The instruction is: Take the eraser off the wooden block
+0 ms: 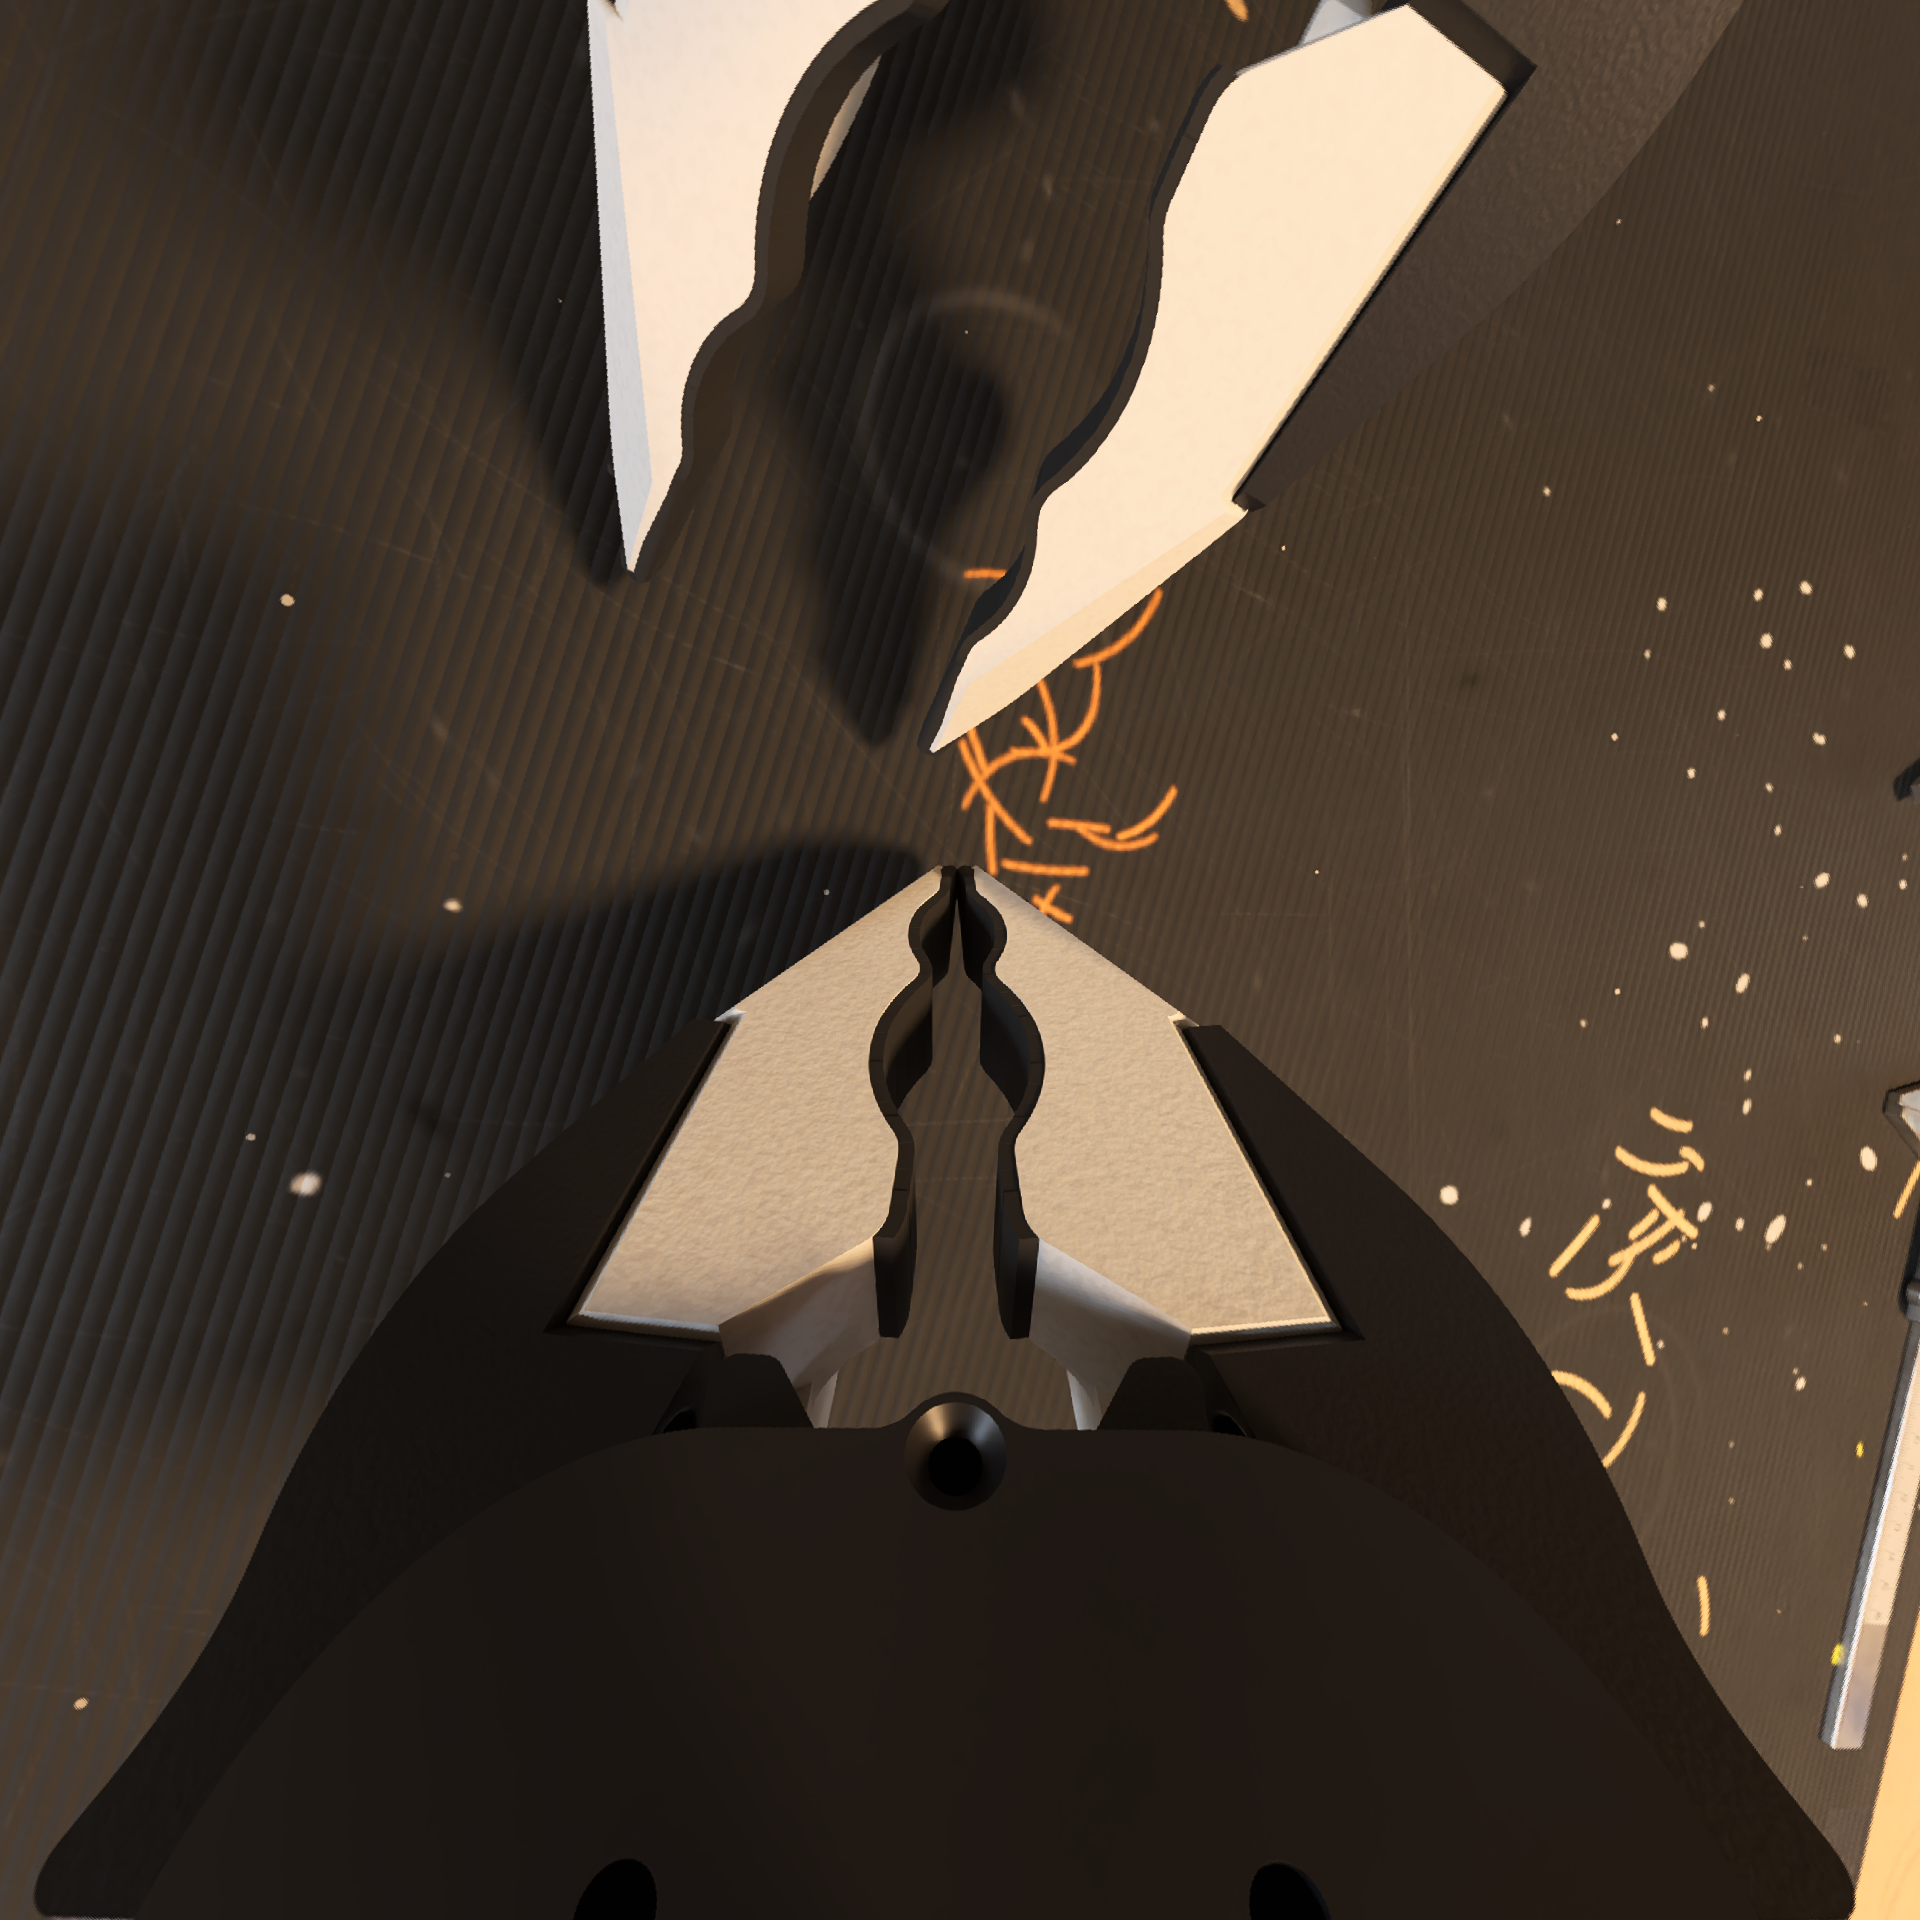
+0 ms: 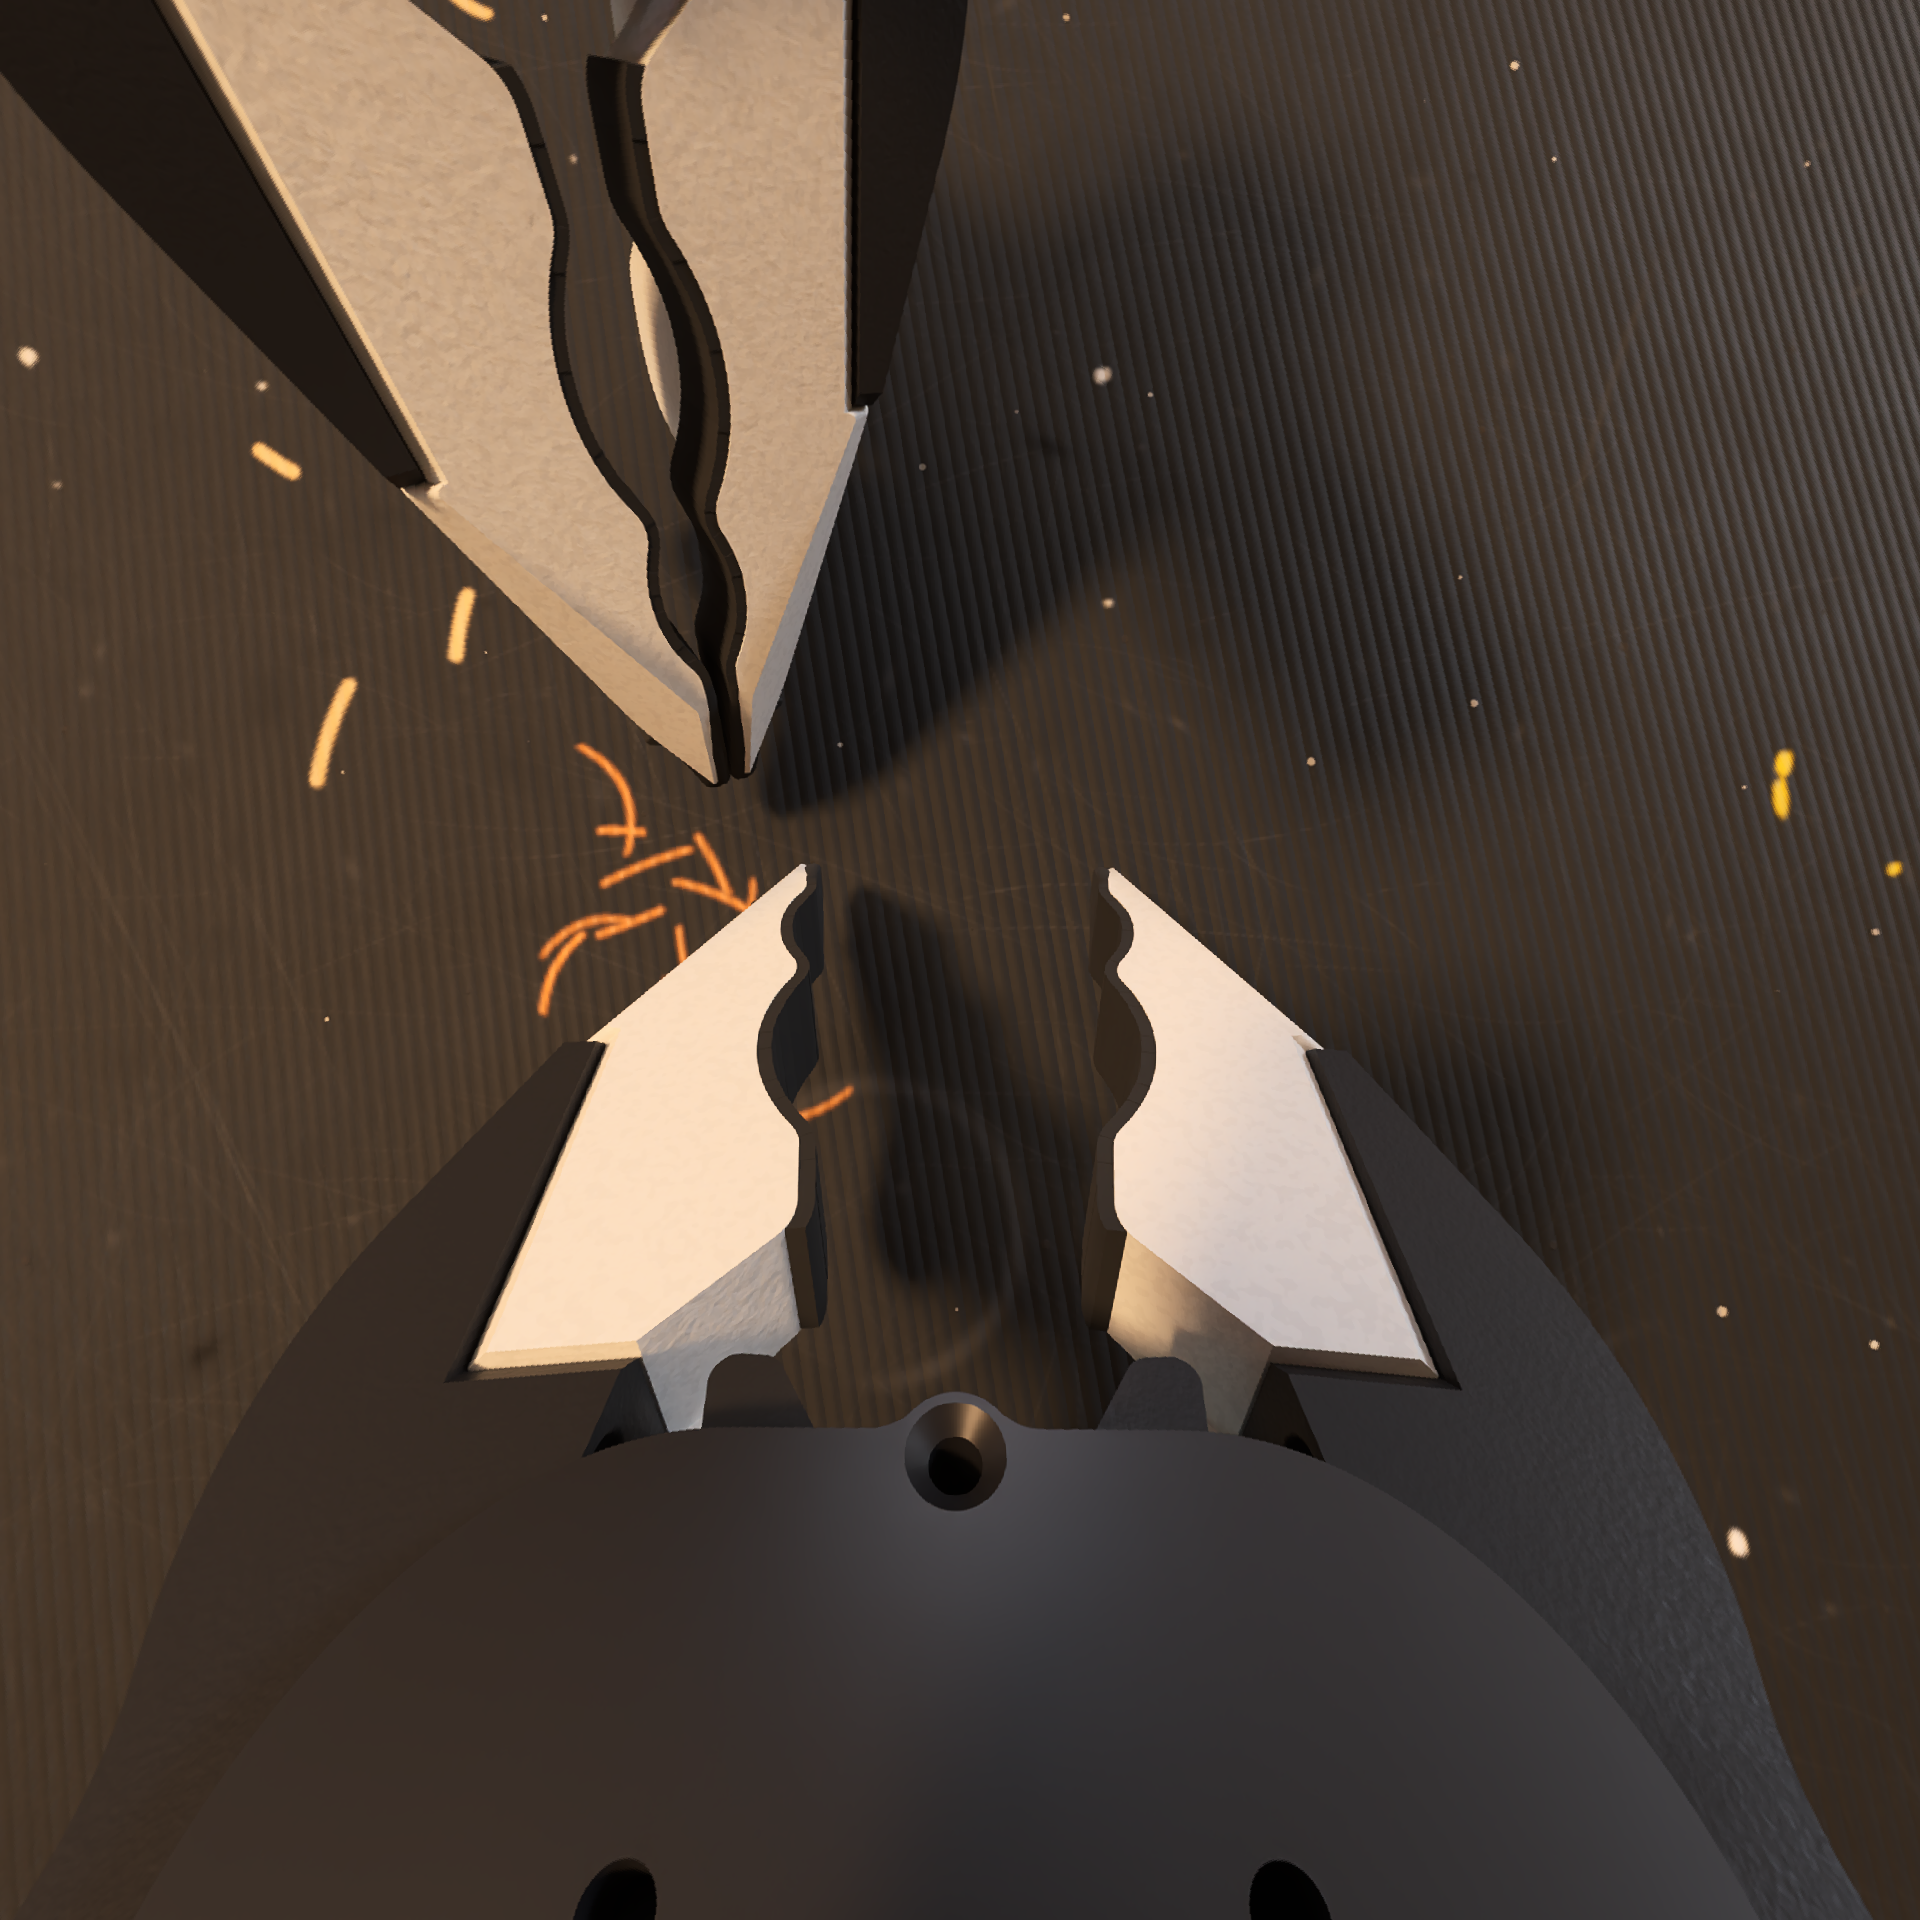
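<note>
- The left gripper (image 1: 954, 873) is closed tip to tip with nothing between its fingers; it points down at the dark ribbed bench (image 1: 312, 727), just short of a tangle of orange scribbles (image 1: 1049, 790).
- The right gripper (image 2: 958, 878) is spread wide and empty, with only its own shadow on the bench between the fingers.
- The two grippers face each other, tips near but apart, over the same scribbled patch. In the left wrist view the right gripper comes in from ahead and above; in the right wrist view the left gripper does the same, its tips just ahead and to the left.
- Neither the eraser nor the wooden block shows in either view, so I cannot tell where they lie; they must be outside both cameras' reach.
- This reads as a parked or starting pose: the open right gripper looks the readier to grasp, and the closed left one may be meant to steady the block. That is a guess.
- A metal ruler-like bar (image 1: 1870, 1507) lies far to the right of the left gripper, by the bench's pale edge, well clear of both.
- Pale specks and yellow strokes (image 1: 1631, 1226) mark the bench to the right; they are stains, not obstacles.
- Next, a gripper must turn to find the block.
</note>
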Controlling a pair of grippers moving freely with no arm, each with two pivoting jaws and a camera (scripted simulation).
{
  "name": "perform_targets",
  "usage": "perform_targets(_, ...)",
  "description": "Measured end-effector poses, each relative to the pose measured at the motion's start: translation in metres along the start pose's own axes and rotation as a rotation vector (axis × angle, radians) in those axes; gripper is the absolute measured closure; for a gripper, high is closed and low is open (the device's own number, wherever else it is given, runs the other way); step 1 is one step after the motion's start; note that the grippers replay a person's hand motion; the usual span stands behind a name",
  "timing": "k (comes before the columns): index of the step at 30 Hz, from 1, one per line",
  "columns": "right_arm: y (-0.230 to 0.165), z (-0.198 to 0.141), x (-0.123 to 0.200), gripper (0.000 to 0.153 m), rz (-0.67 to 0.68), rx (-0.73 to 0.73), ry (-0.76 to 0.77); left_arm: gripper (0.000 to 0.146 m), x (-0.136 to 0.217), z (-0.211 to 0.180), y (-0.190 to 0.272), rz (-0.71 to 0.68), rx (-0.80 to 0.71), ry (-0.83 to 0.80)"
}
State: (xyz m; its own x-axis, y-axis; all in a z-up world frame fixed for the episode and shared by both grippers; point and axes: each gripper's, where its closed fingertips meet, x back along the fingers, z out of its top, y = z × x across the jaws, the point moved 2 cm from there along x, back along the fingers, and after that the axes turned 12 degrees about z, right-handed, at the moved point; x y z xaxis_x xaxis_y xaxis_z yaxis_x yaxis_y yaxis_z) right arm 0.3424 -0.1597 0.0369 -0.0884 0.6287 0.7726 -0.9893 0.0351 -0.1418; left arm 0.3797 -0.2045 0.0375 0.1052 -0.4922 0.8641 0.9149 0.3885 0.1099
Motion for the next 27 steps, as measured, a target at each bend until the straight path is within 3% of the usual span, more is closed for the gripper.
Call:
perform_targets(19,0.004,-0.005,0.000,0.097,0.003,-0.027,0.049,0.146,-0.001,0.000,-0.003,0.017,0.018,0.001)
perform_targets(22,0.003,-0.003,0.002,0.097,-0.003,0.034,0.061,0.146,-0.001,0.000,-0.004,0.015,0.015,0.006)
perform_targets(24,0.002,0.005,0.010,0.097,-0.020,0.082,0.097,0.146,0.001,0.002,-0.006,0.040,-0.002,0.021)
perform_targets(27,0.003,0.024,0.048,0.098,-0.089,0.114,0.202,0.146,0.019,0.012,-0.009,0.068,-0.002,0.106)
